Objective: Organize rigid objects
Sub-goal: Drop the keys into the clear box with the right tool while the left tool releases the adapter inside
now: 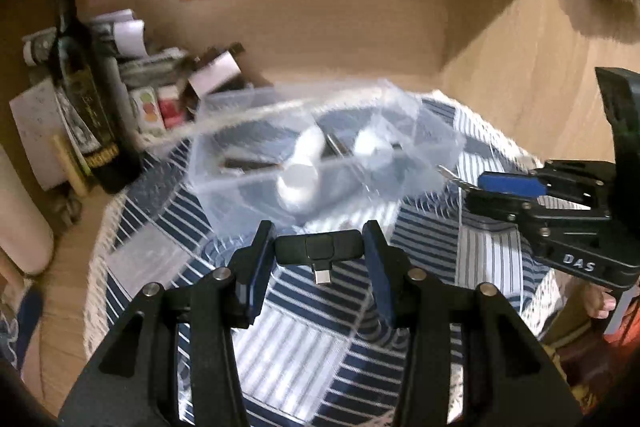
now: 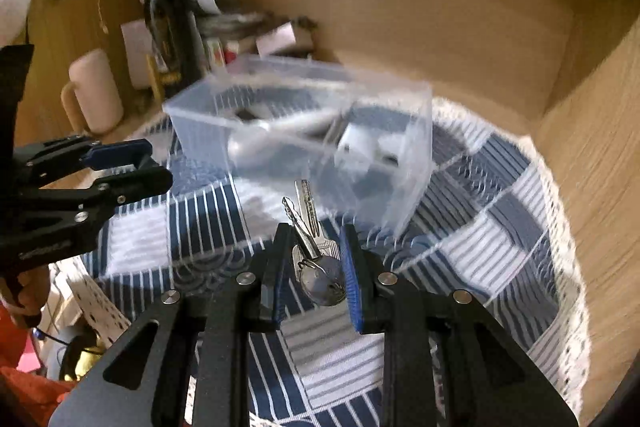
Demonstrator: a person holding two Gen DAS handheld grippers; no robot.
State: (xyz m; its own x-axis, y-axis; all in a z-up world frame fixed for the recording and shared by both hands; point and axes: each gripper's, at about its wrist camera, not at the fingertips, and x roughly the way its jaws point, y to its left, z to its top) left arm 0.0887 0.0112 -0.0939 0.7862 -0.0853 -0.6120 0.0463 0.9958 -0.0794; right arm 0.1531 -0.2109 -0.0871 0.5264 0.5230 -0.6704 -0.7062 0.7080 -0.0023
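Currently both grippers carry loads near the clear box [image 2: 304, 131]. Left gripper [image 1: 318, 255] clamps a black dongle [image 1: 318, 251] in front of the box; right gripper [image 2: 316, 259] pinches keys [image 2: 316, 251] at its near wall. Lift each load above the rim before releasing. Approach singly: the grippers crowd the box front, and the bottle [image 1: 86, 99] stands left of the box.
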